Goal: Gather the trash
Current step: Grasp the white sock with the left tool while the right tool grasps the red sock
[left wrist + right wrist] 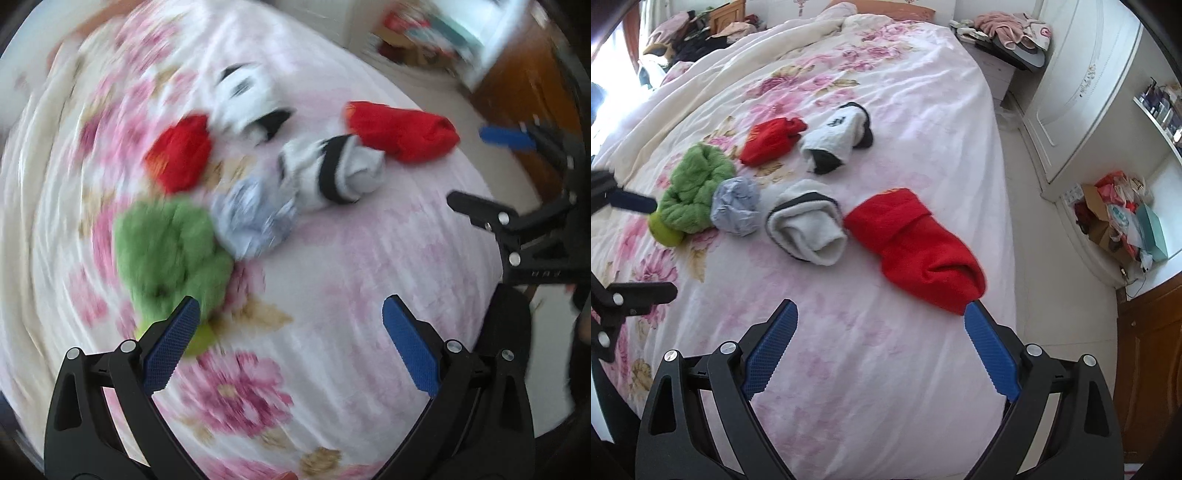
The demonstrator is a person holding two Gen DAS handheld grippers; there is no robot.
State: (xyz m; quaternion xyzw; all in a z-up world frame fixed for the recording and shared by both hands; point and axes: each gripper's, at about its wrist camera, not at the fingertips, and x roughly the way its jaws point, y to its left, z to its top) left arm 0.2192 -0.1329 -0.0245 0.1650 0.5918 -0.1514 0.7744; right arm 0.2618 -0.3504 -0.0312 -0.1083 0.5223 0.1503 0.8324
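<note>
Crumpled paper ball (735, 210), the only evident trash, lies on the bed (886, 369) wedged between green sock (696, 192) and white sock (809, 230); both grippers (291, 343) (881, 347), fingers spread and empty, risk pinching a sock instead.

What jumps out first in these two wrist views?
The cluster of bright things in the middle of the floral bedspread: two red socks, a fuzzy green sock at the left end, and two white socks with black trim. Among them sits the only trash-like item, a crumpled grey paper ball, touching the green sock. Both the left gripper and right gripper are open and empty above the bed.
</note>
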